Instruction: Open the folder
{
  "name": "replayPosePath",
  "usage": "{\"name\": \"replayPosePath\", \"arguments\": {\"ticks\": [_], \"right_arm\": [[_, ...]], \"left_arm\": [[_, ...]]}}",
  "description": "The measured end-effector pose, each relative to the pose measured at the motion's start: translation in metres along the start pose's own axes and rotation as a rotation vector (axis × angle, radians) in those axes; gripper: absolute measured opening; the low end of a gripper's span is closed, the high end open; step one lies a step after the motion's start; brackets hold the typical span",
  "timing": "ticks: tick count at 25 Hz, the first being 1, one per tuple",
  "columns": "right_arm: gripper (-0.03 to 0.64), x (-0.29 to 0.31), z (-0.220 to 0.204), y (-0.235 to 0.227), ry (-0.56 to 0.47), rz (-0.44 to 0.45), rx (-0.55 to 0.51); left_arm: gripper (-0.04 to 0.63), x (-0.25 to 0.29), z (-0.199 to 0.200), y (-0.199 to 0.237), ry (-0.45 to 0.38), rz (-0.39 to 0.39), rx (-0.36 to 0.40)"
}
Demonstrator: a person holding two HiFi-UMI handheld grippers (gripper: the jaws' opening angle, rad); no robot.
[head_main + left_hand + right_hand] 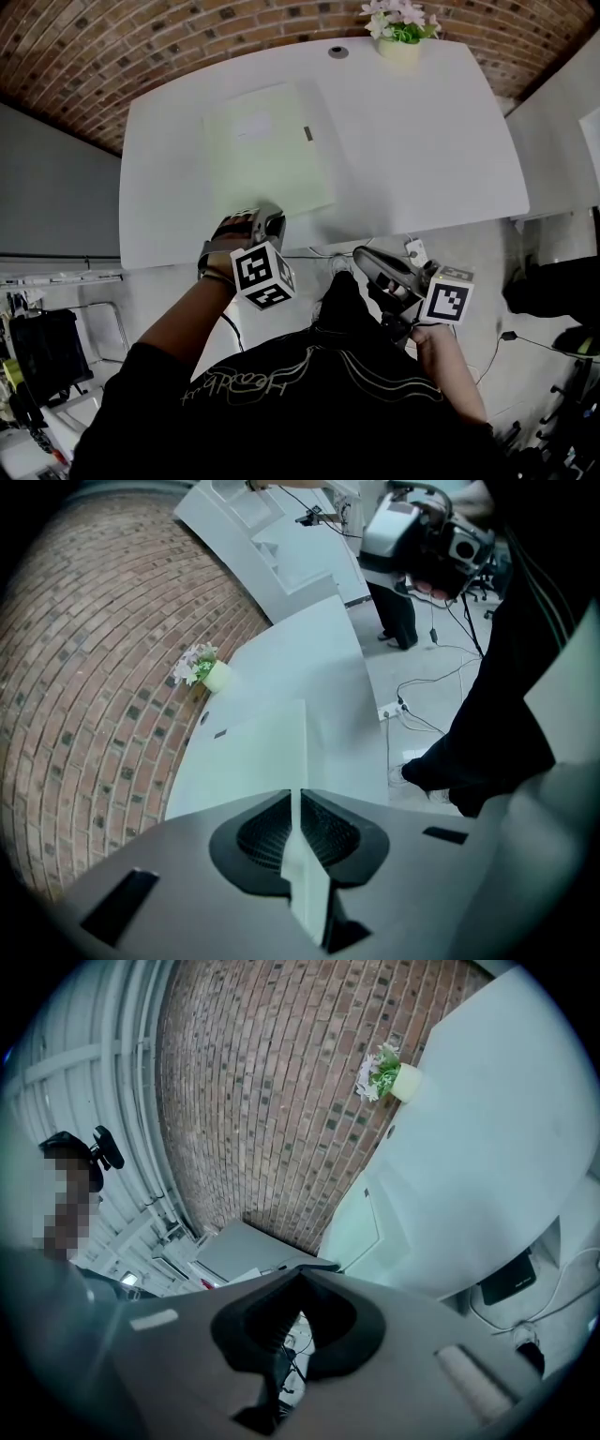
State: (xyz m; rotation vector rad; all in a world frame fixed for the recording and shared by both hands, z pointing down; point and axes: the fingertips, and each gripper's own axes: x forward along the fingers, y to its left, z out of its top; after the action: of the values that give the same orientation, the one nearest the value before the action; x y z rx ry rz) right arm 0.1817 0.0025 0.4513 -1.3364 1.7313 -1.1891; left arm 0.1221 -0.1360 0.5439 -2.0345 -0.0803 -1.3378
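Two grippers, one job. Head view: pale green flat rectangular folder (267,155) lies on the white table (422,141), left of table centre, long axis running from the table's near edge toward the far edge. Left gripper (267,217) sits at the table's near edge, on the folder's near short side. Right gripper (361,255) hangs off the table, just short of that near edge, so the left is the nearer one.

Left gripper view: left gripper (298,803) has its jaws pinched onto a thin pale sheet, the folder (253,752) cover by the look of it. The rest of the folder stretches straight ahead across the table (328,658).

Right gripper view: right gripper (298,1321) has its jaws together and nothing in them. Table (487,1129) and folder (361,1227) are off to its right.

Guess: the cover lifts from the near side. Can't tell where the spine is.
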Motion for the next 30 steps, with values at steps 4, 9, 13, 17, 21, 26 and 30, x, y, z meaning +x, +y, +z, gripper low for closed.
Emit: {"name": "replayPosePath", "arguments": {"ticks": [4, 9, 13, 17, 21, 26, 30], "right_arm": [[0.003, 0.002, -0.001, -0.002, 0.003, -0.006, 0.003], [0.003, 0.006, 0.001, -0.009, 0.014, -0.022, 0.002], [0.003, 0.012, 0.004, -0.014, 0.024, -0.031, 0.007], [0.003, 0.02, 0.01, -0.019, 0.032, -0.044, 0.005], [0.003, 0.026, 0.017, -0.024, 0.057, -0.066, -0.02], [0.003, 0.034, 0.023, -0.038, 0.097, -0.104, -0.065], [0.003, 0.049, 0.024, -0.044, 0.146, -0.123, -0.116]], "left_arm": [[0.032, -0.001, 0.002, 0.003, -0.045, -0.012, -0.062], [0.026, -0.005, 0.004, 0.005, -0.074, -0.037, -0.107], [0.023, -0.008, 0.005, 0.007, -0.104, -0.06, -0.162], [0.023, -0.01, 0.003, 0.008, -0.108, -0.089, -0.187], [0.023, -0.013, 0.0, 0.008, -0.109, -0.123, -0.23], [0.023, -0.015, -0.002, 0.008, -0.115, -0.164, -0.255], [0.023, -0.016, -0.002, 0.01, -0.111, -0.176, -0.264]]}}
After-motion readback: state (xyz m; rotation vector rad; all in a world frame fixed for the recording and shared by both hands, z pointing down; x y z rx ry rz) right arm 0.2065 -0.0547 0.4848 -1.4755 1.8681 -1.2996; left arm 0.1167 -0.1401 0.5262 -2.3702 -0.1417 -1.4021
